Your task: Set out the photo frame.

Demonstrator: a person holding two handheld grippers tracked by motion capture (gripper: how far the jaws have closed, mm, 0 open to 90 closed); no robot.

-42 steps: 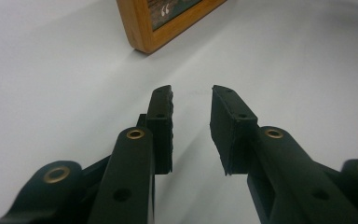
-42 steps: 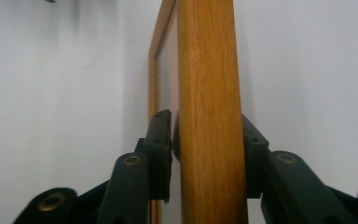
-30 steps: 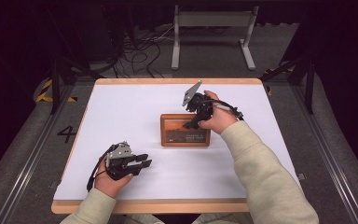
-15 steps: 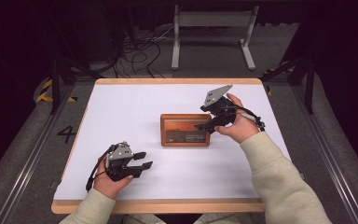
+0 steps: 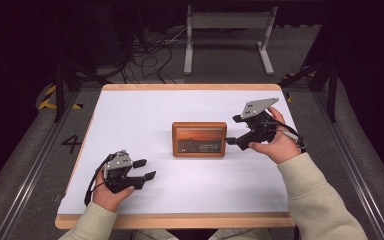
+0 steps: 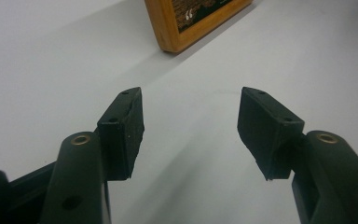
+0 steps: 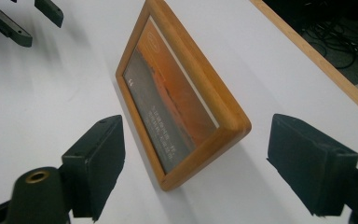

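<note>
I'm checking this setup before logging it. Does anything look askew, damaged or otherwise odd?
Nothing stands out. The wooden picture frame lies flat near the middle of the white table, roughly square to its edges and apparently intact. The right gripper sits just off the frame's right end, jaws open; the left gripper is open, well apart.

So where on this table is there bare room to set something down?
The far half of the table, beyond the wooden frame, is bare, as is the stretch left of the frame above the left tool. The near strip between the two forearms is free too. It is crowded only at the frame's right end, where the right tool hovers open.
</note>
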